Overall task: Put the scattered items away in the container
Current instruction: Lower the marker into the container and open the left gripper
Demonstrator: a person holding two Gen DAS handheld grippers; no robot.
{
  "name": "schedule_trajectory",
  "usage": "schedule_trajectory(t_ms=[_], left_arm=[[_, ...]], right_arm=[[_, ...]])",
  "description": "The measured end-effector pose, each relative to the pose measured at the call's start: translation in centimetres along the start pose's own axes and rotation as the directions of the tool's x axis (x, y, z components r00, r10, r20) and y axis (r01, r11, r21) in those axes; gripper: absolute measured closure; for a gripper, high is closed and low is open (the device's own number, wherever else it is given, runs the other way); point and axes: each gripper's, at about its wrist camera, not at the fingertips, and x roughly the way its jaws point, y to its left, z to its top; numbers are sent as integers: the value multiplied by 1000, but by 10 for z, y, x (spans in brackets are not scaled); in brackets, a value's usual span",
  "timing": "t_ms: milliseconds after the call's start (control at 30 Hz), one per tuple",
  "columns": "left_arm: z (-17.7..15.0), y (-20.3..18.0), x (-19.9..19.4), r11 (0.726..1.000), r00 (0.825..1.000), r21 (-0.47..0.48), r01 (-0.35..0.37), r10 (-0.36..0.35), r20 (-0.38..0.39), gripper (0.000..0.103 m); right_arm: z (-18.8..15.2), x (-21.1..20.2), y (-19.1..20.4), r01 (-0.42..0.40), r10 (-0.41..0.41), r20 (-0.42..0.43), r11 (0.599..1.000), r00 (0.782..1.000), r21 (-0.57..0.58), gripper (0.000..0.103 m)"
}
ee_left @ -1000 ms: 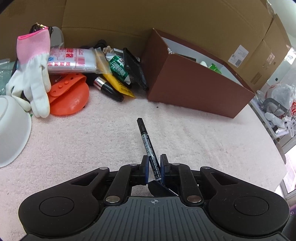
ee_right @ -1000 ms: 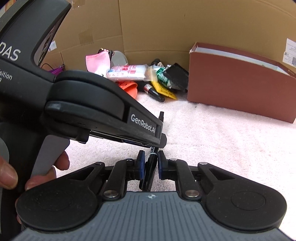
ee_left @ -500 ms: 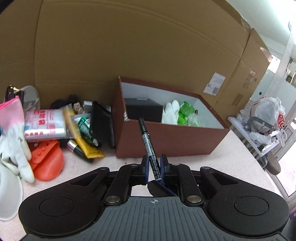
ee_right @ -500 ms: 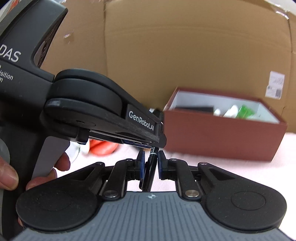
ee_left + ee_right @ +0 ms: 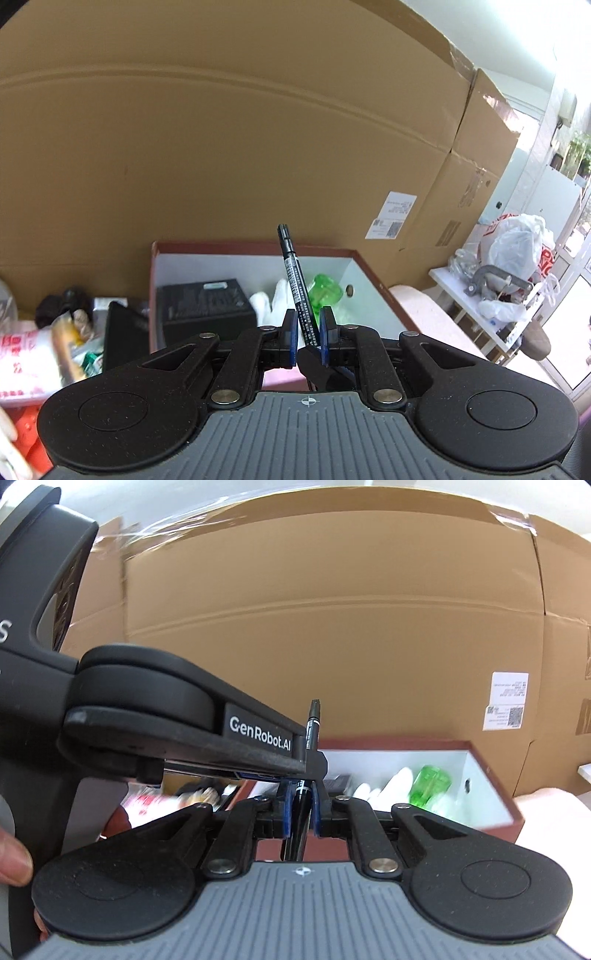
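A black marker pen (image 5: 295, 284) is held by both grippers at once. My left gripper (image 5: 308, 328) is shut on its barrel, tip pointing up. My right gripper (image 5: 300, 805) is shut on the same pen (image 5: 312, 727), whose lower end sits between the blue pads. The left gripper's body (image 5: 166, 723) crosses the right wrist view from the left. Both hover in front of the open brown box (image 5: 373, 280), which holds a black box (image 5: 207, 306), a white glove (image 5: 273, 302) and a green bottle (image 5: 325, 291).
Scattered items lie left of the box: a red-and-white packet (image 5: 22, 354), a black flat case (image 5: 122, 336), an orange silicone piece (image 5: 26, 432). Cardboard walls (image 5: 221, 147) stand behind. A side table with plastic bags (image 5: 517, 258) is at right.
Both grippers have risen and tilted up with the pen and moved closer to the box; its inside now shows, and the pink cloth has dropped from view.
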Motion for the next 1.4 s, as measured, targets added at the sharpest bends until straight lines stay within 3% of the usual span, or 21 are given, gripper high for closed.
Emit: schedule_trajectory(t_ms=[367, 833, 867, 933, 967, 1000, 1033, 1100, 1200, 1333, 1400], left_arm=[[27, -14, 68, 999, 999, 26, 21, -20, -33, 96], [13, 1, 142, 1000, 990, 6, 9, -8, -144, 93], [12, 2, 143, 1000, 989, 9, 11, -10, -146, 76], [9, 2, 141, 1000, 991, 27, -2, 6, -130, 51], [7, 2, 138, 999, 993, 39, -15, 20, -113, 24], [5, 2, 132, 999, 996, 45, -30, 34, -80, 3], [3, 2, 125, 998, 998, 47, -50, 52, -35, 0], [0, 0, 111, 995, 996, 61, -84, 81, 40, 0], [-3, -1, 95, 991, 995, 97, -87, 83, 51, 0], [-17, 1, 74, 983, 985, 105, -152, 142, 95, 0], [-24, 0, 65, 976, 978, 113, -188, 176, 113, 0]], right_arm=[[9, 56, -53, 40, -40, -7, 999, 999, 10, 90], [-13, 103, -95, 33, -25, -113, 997, 993, 67, 90], [-15, 106, -96, 30, -21, -118, 997, 993, 73, 90], [-17, 108, -98, 39, -29, -118, 996, 993, 79, 87], [-18, 109, -99, 46, -38, -117, 996, 992, 75, 69], [-19, 108, -100, 60, -51, -109, 996, 993, 74, 55], [-20, 106, -101, 75, -69, -92, 995, 993, 72, 32], [-21, 100, -101, 101, -97, -64, 994, 993, 53, 30], [-22, 91, -101, 104, -102, -47, 994, 994, 39, 29], [-26, 73, -100, 116, -116, -17, 993, 993, 36, 12], [-28, 67, -100, 120, -120, 3, 992, 993, 36, 8]])
